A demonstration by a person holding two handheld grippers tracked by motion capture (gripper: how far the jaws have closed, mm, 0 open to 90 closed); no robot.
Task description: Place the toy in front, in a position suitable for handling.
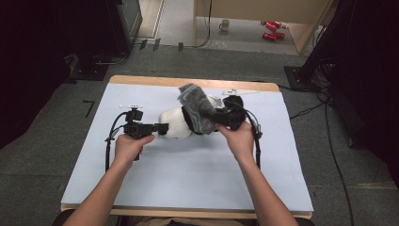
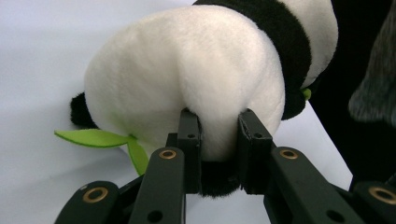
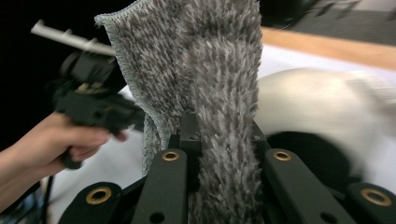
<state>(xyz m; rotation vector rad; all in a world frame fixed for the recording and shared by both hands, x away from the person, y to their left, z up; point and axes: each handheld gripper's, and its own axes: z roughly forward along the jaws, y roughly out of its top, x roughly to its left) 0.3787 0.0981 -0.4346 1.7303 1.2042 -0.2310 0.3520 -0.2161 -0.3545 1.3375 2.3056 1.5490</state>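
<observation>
1. The left gripper (image 1: 162, 128) is clamped on the plush panda (image 1: 178, 123), jaws squeezed into the white fur at its rear end, as the left gripper view shows, pinning it flat on the bench (image 1: 188, 174) just left of centre.
2. The right gripper (image 1: 220, 118) has its jaws pinched tight on a grey shaggy cloth (image 1: 197, 107), which stands lifted over the panda's far end; in the right gripper view the pile of the cloth (image 3: 219, 93) rises straight up between the jaws.
3. Step in hand, as I read it: one hand steadies the toy while the other brings the cloth over it, to drape, wrap or wipe it. The cloth is up in the air, not yet laid on the body.
4. Next move calls for lowering the cloth onto the white back without dragging the toy loose. The left hold is only on a fold of soft fur, so a hard tug could slip it.
5. A green leaf (image 2: 93, 138) pokes out under the panda.
6. Writing and brands: none readable. No tag or label shows on the panda, the cloth or the pale blue cover of the bench.
</observation>
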